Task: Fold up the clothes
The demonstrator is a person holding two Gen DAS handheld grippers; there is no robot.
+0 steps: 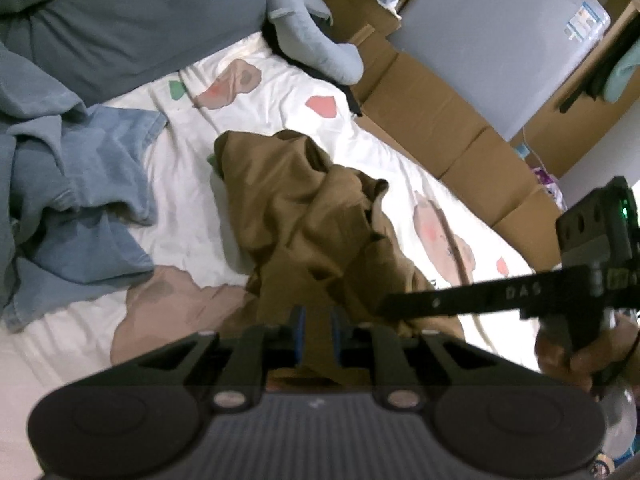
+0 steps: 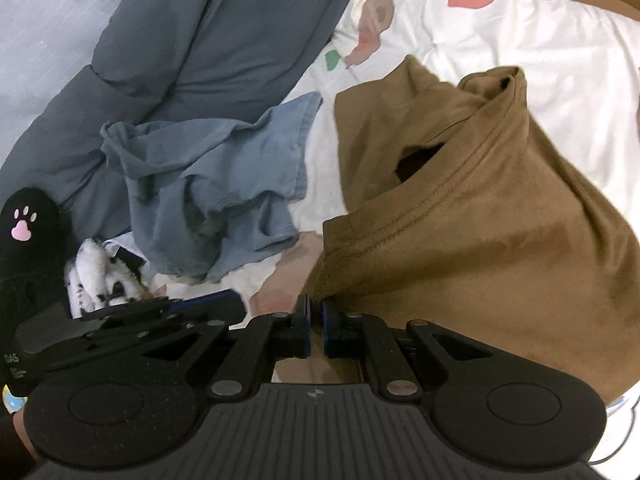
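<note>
A crumpled brown garment [image 1: 316, 220] lies on the white patterned bed sheet [image 1: 192, 168]. My left gripper [image 1: 318, 330] is shut on the garment's near edge, cloth between its blue pads. My right gripper [image 2: 316, 320] is shut on the hem of the same brown garment [image 2: 472, 216], which hangs in folds to the right. The right gripper also shows in the left wrist view [image 1: 404, 304], its tip at the cloth's right side. The left gripper shows at the left of the right wrist view [image 2: 216, 304].
A crumpled blue denim garment [image 1: 80, 184] lies left of the brown one, also in the right wrist view [image 2: 224, 192]. A grey-blue duvet [image 1: 132, 20] is behind. Cardboard boxes [image 1: 448, 112] stand past the bed's right edge. A plush toy [image 2: 100, 276] lies at left.
</note>
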